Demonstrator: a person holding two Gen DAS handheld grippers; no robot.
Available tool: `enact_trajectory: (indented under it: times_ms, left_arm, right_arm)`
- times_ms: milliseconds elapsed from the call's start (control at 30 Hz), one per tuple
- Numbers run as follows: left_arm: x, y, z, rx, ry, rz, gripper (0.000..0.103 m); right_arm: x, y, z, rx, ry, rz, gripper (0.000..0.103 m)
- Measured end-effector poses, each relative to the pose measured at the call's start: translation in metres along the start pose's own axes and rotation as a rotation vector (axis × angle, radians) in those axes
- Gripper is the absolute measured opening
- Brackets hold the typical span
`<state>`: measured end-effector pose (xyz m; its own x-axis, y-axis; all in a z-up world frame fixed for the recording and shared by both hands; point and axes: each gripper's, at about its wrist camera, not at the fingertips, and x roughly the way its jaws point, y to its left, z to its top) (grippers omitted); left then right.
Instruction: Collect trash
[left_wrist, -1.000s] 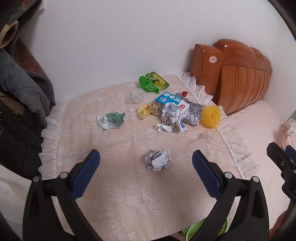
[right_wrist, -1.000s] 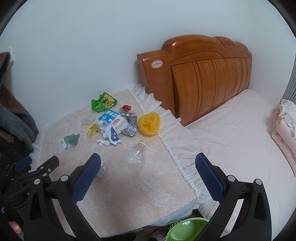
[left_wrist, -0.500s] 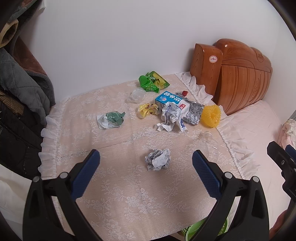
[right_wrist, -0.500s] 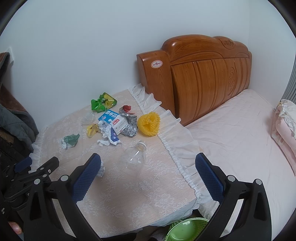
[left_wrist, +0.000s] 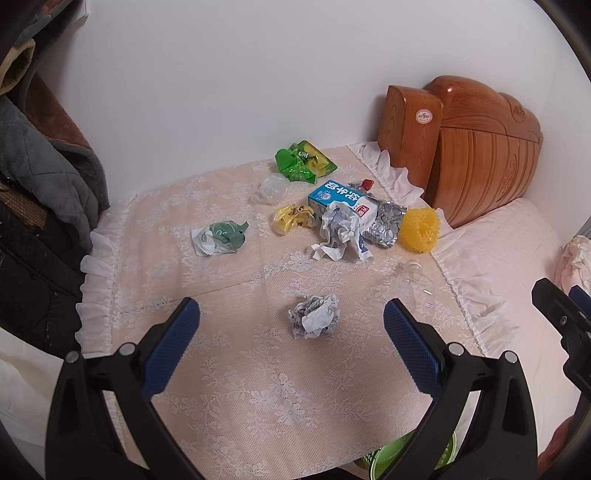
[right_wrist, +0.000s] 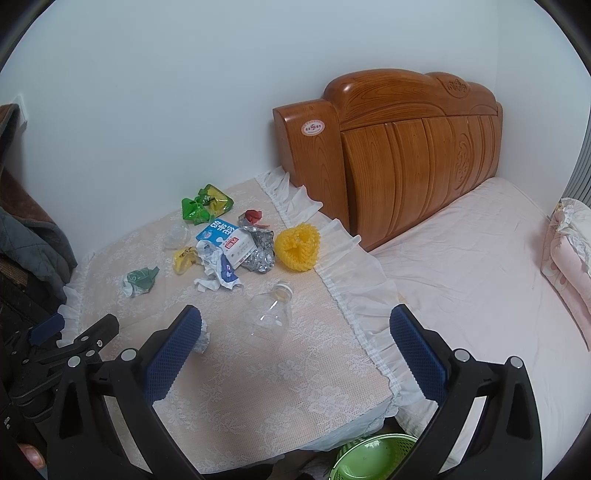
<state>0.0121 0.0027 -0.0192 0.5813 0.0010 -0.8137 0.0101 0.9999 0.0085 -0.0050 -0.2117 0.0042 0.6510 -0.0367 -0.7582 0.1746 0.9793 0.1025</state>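
The trash lies loose on the lace table (left_wrist: 229, 398), untouched, so collecting has hardly begun. A paper ball (left_wrist: 314, 320) sits nearest, dead ahead at twelve o'clock of the left gripper (left_wrist: 291, 325), whose jaws stand wide and empty, raised off the cloth. The right gripper (right_wrist: 295, 332), equally wide, faces the clear bottle (right_wrist: 267, 317). A green basket (right_wrist: 373, 458) waits at six o'clock, below the table edge.
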Motion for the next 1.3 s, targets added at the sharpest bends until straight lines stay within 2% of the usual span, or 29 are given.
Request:
enact_trajectory:
  times_ms: [1100,1300]
  left_arm:
    - [0.001,-0.004,-0.002,0.011,0.007,-0.003,0.095]
    - [0.013,-0.004,-0.007,0.032,0.033,-0.052,0.095]
  right_arm:
    - [0.000,0.000,0.001,-0.002,0.001,0.000,0.101]
    - [0.004,-0.006,-0.006,0.011,-0.013,-0.005,0.101]
